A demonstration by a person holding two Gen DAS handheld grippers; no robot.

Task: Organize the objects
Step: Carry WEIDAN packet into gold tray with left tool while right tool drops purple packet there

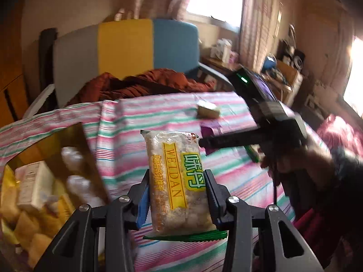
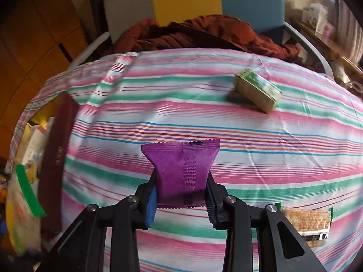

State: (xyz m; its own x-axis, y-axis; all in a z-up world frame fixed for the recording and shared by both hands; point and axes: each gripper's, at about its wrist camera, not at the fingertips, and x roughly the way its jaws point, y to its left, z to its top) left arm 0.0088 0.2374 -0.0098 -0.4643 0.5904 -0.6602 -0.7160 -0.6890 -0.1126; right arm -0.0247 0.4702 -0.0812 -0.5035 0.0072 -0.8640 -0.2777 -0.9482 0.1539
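My left gripper point(image 1: 178, 195) is shut on a clear cracker packet with a yellow and green label point(image 1: 175, 181), held above the striped cloth. My right gripper point(image 2: 181, 195) is shut on a purple snack packet point(image 2: 181, 167) above the cloth; it also shows in the left wrist view point(image 1: 211, 129). The right gripper's body point(image 1: 272, 122) shows at the right of the left wrist view. A box of snacks point(image 1: 43, 188) stands open at the left of the left wrist view. A small green and tan packet point(image 2: 257, 91) lies on the far side of the cloth.
The striped pink, green and white cloth point(image 2: 204, 117) covers the table. Another cracker packet point(image 2: 306, 222) lies at the right near my right gripper. A chair with a rust-coloured garment point(image 2: 204, 34) stands behind the table. A dark red box flap point(image 2: 56, 158) stands at the left.
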